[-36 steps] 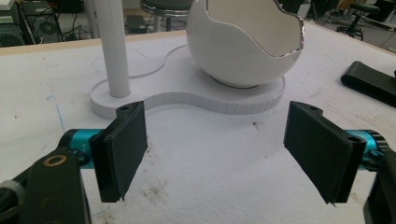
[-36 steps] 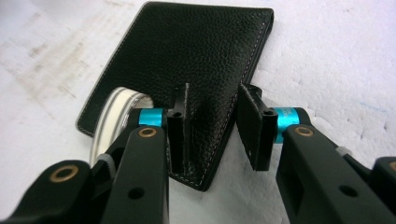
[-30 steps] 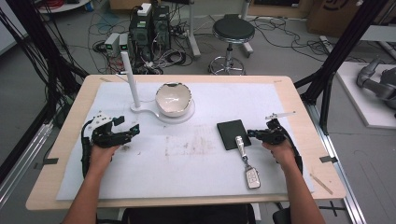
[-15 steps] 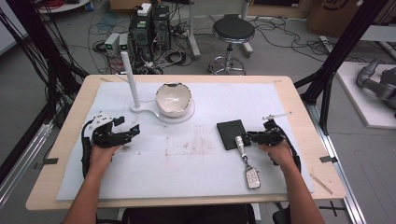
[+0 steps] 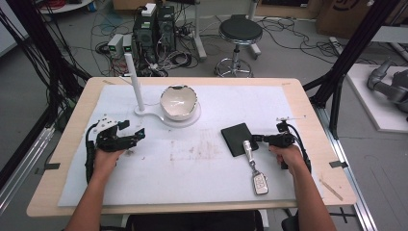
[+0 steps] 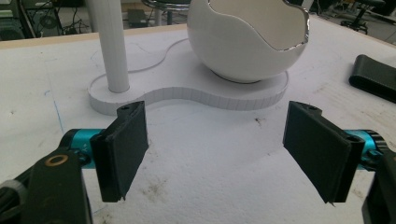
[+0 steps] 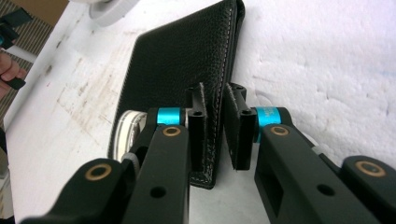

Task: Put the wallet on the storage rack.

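A black leather wallet [image 5: 235, 137] [image 7: 182, 56] lies flat on the white mat, right of centre. My right gripper [image 5: 255, 139] [image 7: 218, 140] comes at it from the right. Its jaws have just been closing and now stand almost together, with the wallet's stitched edge in the narrow slit between the pads. A silver cylinder [image 5: 248, 148] [image 7: 123, 130] on a key ring rests against the wallet, and a key fob [image 5: 260, 183] lies nearer the person. My left gripper [image 5: 136, 129] [image 6: 215, 154] rests on the mat at the left, jaws wide apart with nothing between them.
A white egg-shaped bowl [image 5: 178, 102] [image 6: 247, 42] sits on a flat white base [image 6: 187, 91] beside a tall white post [image 5: 133, 79] [image 6: 109, 46] at the back. The wallet's end [image 6: 376, 77] shows far right in the left gripper view.
The right gripper has edged slightly left onto the wallet's edge. The left hand and gripper have stayed put.
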### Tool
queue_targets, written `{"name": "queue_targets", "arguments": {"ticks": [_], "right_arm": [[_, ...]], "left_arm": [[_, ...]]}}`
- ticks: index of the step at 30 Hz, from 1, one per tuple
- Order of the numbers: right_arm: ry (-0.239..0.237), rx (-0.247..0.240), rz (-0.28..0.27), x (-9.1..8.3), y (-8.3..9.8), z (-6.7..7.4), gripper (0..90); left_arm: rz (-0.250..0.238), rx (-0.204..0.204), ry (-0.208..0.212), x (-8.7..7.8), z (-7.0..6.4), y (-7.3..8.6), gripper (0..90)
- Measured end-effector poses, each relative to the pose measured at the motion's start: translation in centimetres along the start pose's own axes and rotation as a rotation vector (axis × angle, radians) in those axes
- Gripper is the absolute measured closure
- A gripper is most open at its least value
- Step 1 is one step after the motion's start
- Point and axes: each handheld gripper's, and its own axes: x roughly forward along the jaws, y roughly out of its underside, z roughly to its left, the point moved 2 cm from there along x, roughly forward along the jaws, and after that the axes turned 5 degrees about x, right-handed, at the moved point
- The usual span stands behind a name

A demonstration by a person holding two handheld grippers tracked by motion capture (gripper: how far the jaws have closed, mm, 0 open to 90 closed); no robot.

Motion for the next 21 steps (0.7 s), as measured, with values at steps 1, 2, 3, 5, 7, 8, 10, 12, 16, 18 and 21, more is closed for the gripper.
{"name": "queue_targets", "arguments": {"ticks": [1, 2, 3, 5, 7, 8, 10, 12, 16, 18, 21], "right_arm": [[-0.008, -0.009, -0.007, -0.2, -0.1, 0.2, 82.8], [-0.008, -0.009, -0.007, -0.2, -0.1, 0.2, 82.8], [-0.023, -0.027, -0.035, -0.5, -0.2, 0.5, 83.6], [-0.026, -0.041, -0.05, -0.6, -0.2, 0.8, 83.9], [-0.008, -0.096, -0.081, -1.0, -0.5, 1.7, 84.2], [-0.001, -0.11, -0.091, -1.2, -0.6, 2.0, 84.5], [0.002, -0.134, -0.108, -1.4, -0.8, 2.3, 84.6], [0.052, -0.228, -0.131, -1.8, -1.0, 3.4, 84.6], [0.093, -0.325, -0.156, -2.1, -1.5, 4.8, 84.7], [0.121, -0.362, -0.163, -2.3, -1.9, 5.5, 84.9], [0.152, -0.416, -0.171, -2.5, -2.4, 6.4, 85.0]], "left_arm": [[0.001, 0.002, 0.0, -0.1, 0.0, 0.0, 22.1], [0.0, 0.0, -0.001, -0.1, 0.0, 0.0, 22.1], [-0.001, 0.001, -0.005, -0.2, 0.1, 0.0, 22.1], [-0.002, 0.0, -0.006, -0.2, 0.1, -0.1, 22.1], [-0.003, -0.002, -0.006, -0.3, 0.0, -0.1, 22.1], [-0.004, -0.001, -0.005, -0.2, 0.0, -0.1, 22.1], [-0.004, 0.001, -0.003, -0.2, 0.0, -0.1, 22.1], [-0.004, 0.003, -0.004, -0.2, -0.1, -0.1, 22.1], [-0.004, 0.004, -0.005, -0.3, 0.0, -0.1, 22.1], [-0.008, 0.0, -0.005, -0.3, 0.0, -0.1, 22.1], [-0.008, 0.001, -0.006, -0.3, 0.0, -0.1, 22.1]]}}
